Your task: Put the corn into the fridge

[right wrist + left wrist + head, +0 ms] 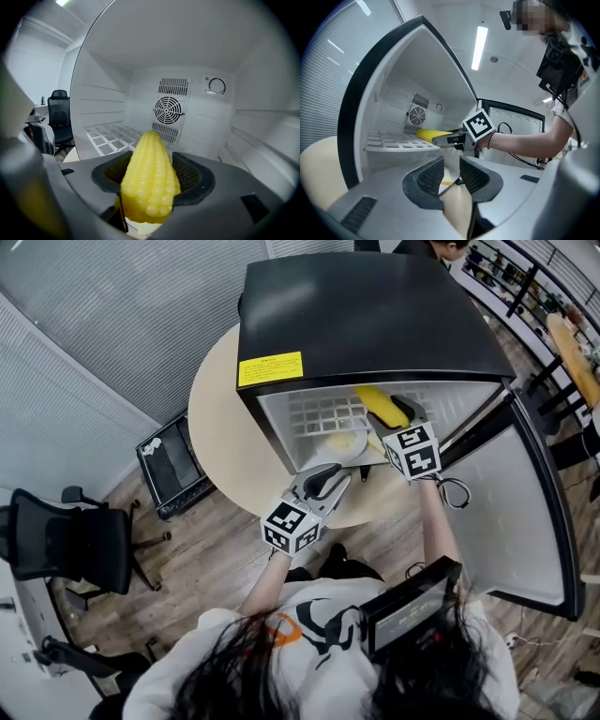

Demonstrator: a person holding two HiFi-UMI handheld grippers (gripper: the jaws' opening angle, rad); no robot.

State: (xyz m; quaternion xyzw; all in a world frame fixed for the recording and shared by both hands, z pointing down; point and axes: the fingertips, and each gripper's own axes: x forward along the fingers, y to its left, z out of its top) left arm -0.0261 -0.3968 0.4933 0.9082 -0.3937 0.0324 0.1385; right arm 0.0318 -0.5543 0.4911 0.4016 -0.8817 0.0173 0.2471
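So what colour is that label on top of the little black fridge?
Yellow: a rectangular sticker on the black fridge, best in the head view.

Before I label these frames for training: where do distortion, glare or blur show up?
Head view: lines bow toward the edges; the fridge is sharp. Left gripper view: fisheye, dark corners, a glaring ceiling light, a mosaic patch top right. Right gripper view: dark corners, the corn crisp, a blurred yellowish smear at lower left.

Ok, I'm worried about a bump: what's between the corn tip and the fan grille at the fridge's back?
Nothing: in the right gripper view the stretch from corn to fan grille is bare; the shelf lies lower left.
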